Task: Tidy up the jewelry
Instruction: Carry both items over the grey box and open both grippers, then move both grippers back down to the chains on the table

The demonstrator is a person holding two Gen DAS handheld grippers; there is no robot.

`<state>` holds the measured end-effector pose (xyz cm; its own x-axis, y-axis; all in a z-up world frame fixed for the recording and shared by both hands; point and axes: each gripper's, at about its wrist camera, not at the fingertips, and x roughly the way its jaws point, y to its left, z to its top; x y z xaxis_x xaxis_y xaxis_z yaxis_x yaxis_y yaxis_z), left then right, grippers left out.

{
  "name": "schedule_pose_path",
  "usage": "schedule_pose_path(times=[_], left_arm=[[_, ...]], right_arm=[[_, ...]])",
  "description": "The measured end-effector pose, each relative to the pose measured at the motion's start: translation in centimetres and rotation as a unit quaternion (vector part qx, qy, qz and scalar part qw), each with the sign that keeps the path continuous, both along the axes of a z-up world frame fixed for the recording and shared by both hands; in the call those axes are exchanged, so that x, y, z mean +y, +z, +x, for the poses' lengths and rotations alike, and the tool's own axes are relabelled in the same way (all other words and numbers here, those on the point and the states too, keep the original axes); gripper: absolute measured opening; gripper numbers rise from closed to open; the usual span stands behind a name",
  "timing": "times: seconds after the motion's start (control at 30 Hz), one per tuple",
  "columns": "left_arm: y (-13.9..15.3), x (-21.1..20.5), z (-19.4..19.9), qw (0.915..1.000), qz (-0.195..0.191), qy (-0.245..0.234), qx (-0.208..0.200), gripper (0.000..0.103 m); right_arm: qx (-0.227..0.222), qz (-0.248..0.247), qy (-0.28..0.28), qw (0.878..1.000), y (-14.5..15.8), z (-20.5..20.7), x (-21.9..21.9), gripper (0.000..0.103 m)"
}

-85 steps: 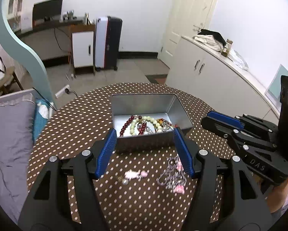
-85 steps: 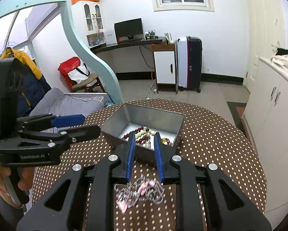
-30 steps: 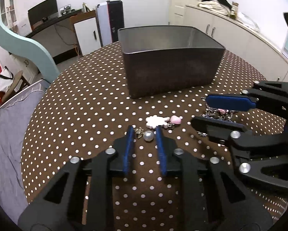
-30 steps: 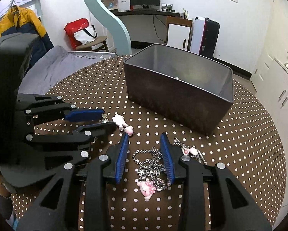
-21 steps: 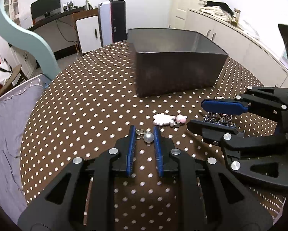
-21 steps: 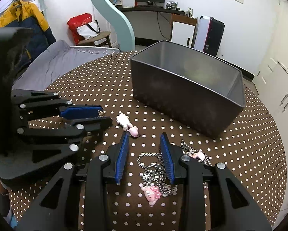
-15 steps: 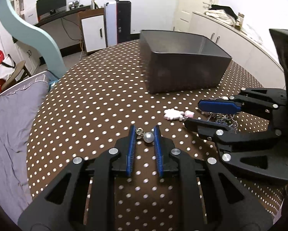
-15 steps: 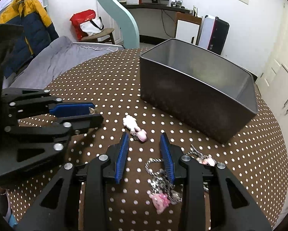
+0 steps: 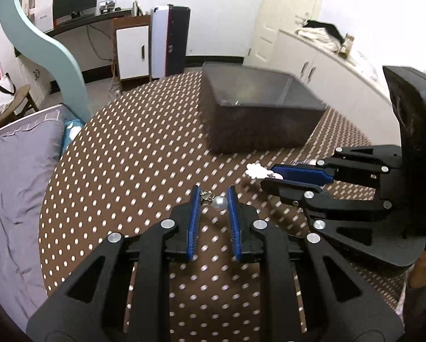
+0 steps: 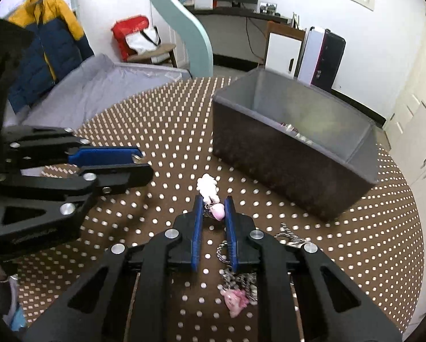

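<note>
Your left gripper (image 9: 212,196) is clenched on a pearl earring (image 9: 216,201): the white bead sits pinched between the blue pads with its small gold fitting toward the left pad, and it looks lifted just off the brown polka-dot tablecloth (image 9: 133,159). Your right gripper (image 10: 212,203) has its jaws closing around a pink-and-white charm (image 10: 211,196); the pink bead lies against the right pad, the metal link against the left one, and the white part sticks out past the tips toward the far side. Nearer to you, under and right of that gripper's body, a tangled chain bracelet with pink charms (image 10: 235,287) lies on the cloth. The grey metal tin (image 10: 295,145) stands on the far right of the table, well apart from both grippers, with a few beads just visible inside against its near wall. In the left wrist view, your right gripper reaches in from the right, just beyond your left one.
</note>
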<state>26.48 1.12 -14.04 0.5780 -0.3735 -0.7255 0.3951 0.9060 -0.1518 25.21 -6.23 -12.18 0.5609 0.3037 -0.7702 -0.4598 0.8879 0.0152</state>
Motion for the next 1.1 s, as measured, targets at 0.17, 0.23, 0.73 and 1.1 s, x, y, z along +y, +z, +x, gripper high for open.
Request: schedule_pose_path(times=[0.17,0.23,0.73,1.1], left_arm=[[3.4,-1.5,1.1,0.9990,-0.027,-0.029,-0.019,0.019],[4.4,-2.1,2.0,0.9983,-0.040,-0.039,-0.018,0.019],[3.2,-7.0,9.9,0.9961,-0.044,-0.036,0.068,0.019],[1.9,-7.9,10.8,0.9955,-0.039,-0.026,0.083,0.020]], right_arm=[[-0.033,0.040,-0.017,0.999,4.0,-0.2,-2.7,0.013],[-0.042,0.045,-0.026,0.998,5.0,0.0,-3.6,0.013],[-0.025,0.032,-0.069,0.997,4.6,4.5,-6.4,0.013],[-0.013,0.032,-0.069,0.997,3.6,5.2,-6.5,0.014]])
